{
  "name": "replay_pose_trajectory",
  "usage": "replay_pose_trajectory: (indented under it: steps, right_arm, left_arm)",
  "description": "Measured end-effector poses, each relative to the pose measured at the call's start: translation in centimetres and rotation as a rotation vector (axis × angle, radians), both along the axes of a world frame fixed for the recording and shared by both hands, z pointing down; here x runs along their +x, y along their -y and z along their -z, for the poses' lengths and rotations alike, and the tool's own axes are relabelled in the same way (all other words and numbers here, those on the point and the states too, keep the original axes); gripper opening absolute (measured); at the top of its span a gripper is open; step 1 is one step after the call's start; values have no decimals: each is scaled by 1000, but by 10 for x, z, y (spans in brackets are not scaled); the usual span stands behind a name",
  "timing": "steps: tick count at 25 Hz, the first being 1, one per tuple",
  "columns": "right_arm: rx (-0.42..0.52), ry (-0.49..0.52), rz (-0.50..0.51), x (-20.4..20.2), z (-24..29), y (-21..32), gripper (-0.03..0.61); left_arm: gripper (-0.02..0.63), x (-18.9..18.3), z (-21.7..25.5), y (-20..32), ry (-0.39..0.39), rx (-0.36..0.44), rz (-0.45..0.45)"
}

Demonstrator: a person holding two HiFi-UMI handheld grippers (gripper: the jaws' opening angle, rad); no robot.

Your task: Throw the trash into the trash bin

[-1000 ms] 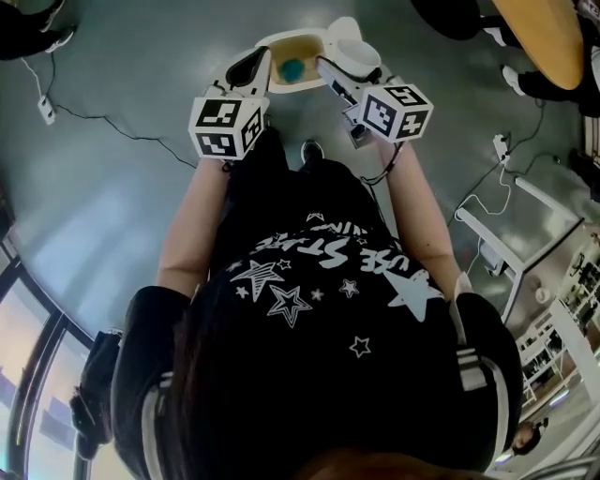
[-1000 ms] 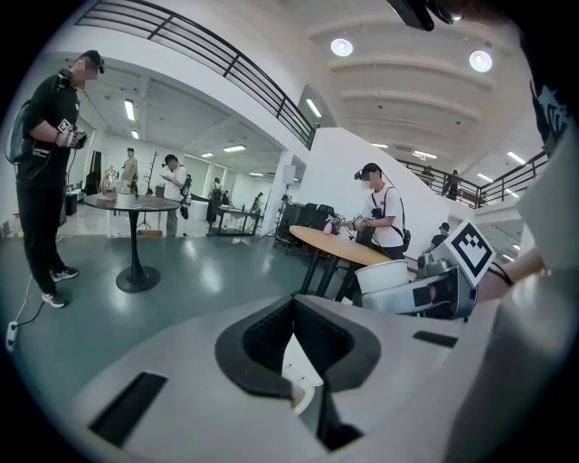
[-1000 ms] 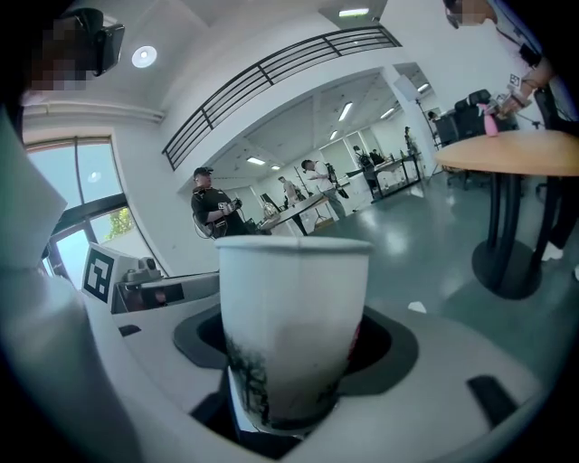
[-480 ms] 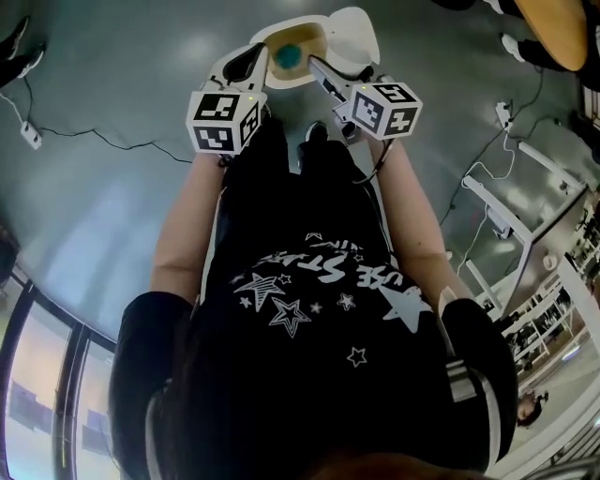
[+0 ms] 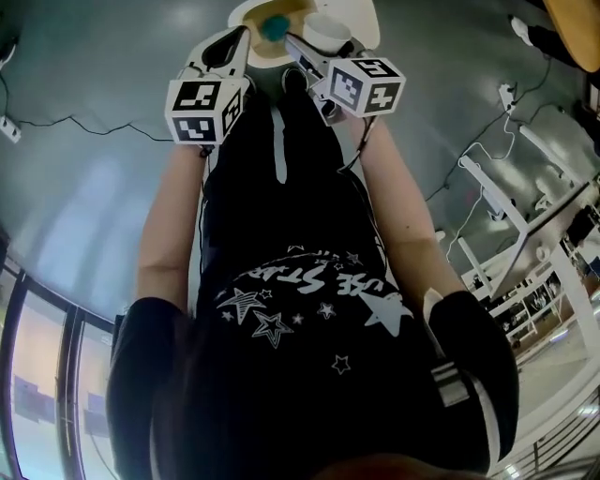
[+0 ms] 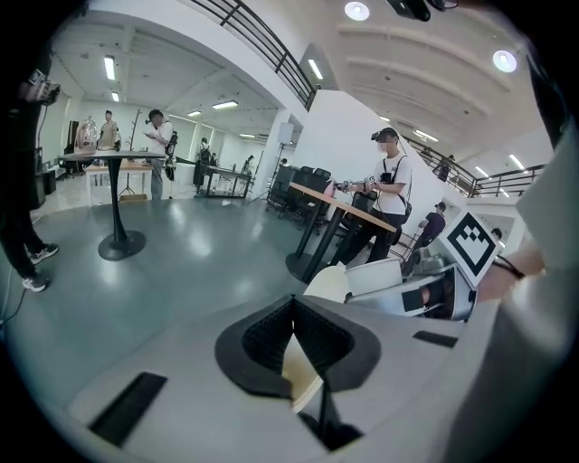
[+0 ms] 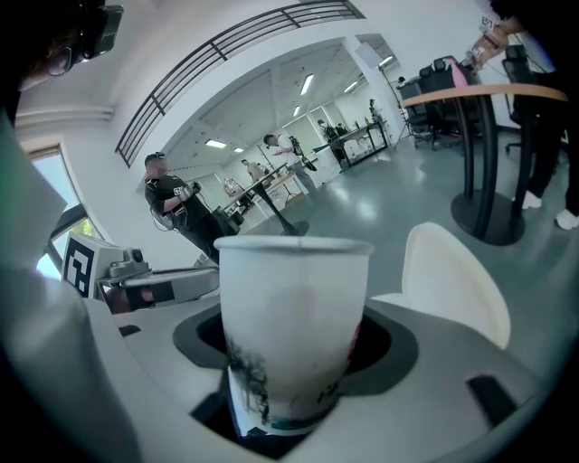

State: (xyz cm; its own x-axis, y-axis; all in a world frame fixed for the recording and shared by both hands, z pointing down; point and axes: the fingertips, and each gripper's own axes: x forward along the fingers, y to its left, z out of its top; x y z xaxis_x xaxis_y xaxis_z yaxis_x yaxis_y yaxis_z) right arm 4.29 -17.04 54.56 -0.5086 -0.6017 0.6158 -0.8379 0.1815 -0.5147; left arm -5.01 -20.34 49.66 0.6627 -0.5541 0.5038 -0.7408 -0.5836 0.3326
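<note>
The cream trash bin (image 5: 243, 13) stands on the grey floor at the head view's top edge, its lid (image 5: 362, 17) swung open. A teal object (image 5: 275, 26) lies inside it. My left gripper (image 5: 232, 44) is by the bin's left rim, shut on a thin cream scrap of paper (image 6: 301, 373). My right gripper (image 5: 315, 44) holds an upright white paper cup (image 5: 327, 31) over the bin's right side. In the right gripper view the cup (image 7: 294, 316) fills the jaws and the open lid (image 7: 450, 282) rises to its right.
A black cable (image 5: 84, 125) and a power strip (image 5: 506, 94) lie on the floor either side of me. A white frame (image 5: 511, 216) stands at the right. Tall round tables (image 6: 118, 203) and several people stand farther off in the hall.
Both grippers have gone down and toward the head view's top, keeping the cup and the scrap. The bin has slid from upper middle to the top edge.
</note>
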Motion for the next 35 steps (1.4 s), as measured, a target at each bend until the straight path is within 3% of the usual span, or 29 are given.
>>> replay_pose_trajectory:
  steps: [11, 16, 28, 35]
  right_arm:
    - [-70, -6, 97, 10, -80, 8, 301]
    - [-109, -2, 123, 25, -120, 12, 301]
    - [-241, 62, 72, 24, -197, 6, 301]
    - [-310, 40, 74, 25, -232, 6, 301]
  left_arm:
    - [11, 15, -79, 0, 47, -78, 53]
    - [11, 44, -124, -3, 62, -130, 43]
    - [11, 49, -201, -3, 103, -242, 60]
    - [11, 50, -225, -2, 116, -281, 75]
